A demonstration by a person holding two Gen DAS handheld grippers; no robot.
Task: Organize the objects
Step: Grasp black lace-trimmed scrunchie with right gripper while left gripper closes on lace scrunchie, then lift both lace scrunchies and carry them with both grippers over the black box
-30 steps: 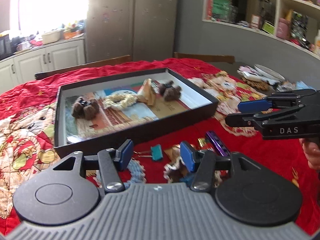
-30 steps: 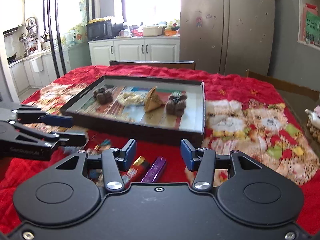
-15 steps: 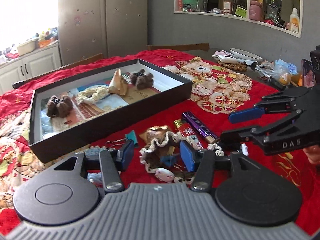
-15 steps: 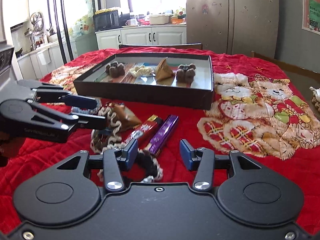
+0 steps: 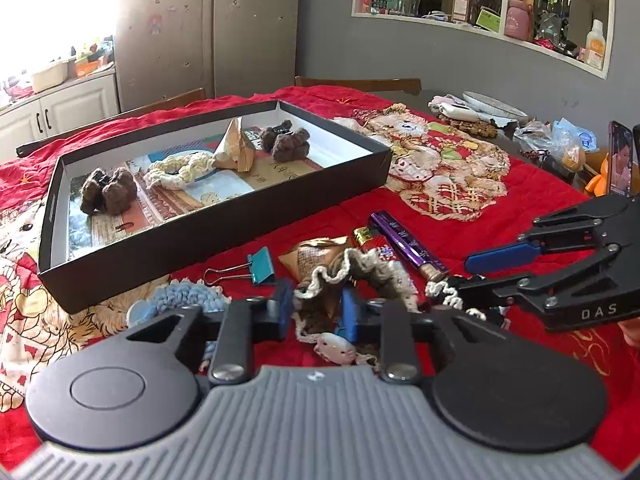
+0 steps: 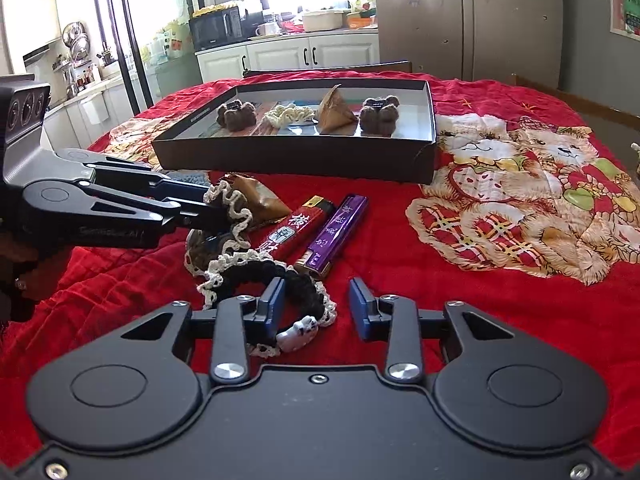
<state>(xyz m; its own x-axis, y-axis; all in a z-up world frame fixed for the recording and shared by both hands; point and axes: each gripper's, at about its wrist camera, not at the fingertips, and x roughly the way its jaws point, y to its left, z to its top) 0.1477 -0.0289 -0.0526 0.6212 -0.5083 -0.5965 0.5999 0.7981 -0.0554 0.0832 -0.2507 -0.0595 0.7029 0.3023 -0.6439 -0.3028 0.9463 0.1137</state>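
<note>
Pinching the blue-padded fingers [image 5: 285,307] of the left gripper [image 5: 316,310] onto the brown crocheted scrunchie with a cream frilled edge [image 5: 320,280], after standing wide around it half a second earlier. Now holding its bunched fabric low over the red bear-print blanket [image 6: 440,300], at 6 o'clock from the shallow black cardboard box [image 5: 224,236].

Narrowing the right gripper [image 6: 318,304] as well, just now closing but not yet clamping. Leaving the black scrunchie with lace trim and a small white charm [image 6: 260,270] against the 9 o'clock pad, with a bare gap beside the 3 o'clock pad. Seeing the loose pile closer and lower in both views than a second ago.

Probably starting a two-handed pick of both hair ties for the box, judging by the similar soft pieces already lying in it.

Reading "DAS" in white on the right gripper's side. Making out white Chinese characters on the red lighter [image 6: 296,228] and gold ones on the purple stick pack [image 6: 338,232], both at 12 o'clock from the right gripper. Failing to read the faint lettering on the left gripper's flank.
</note>
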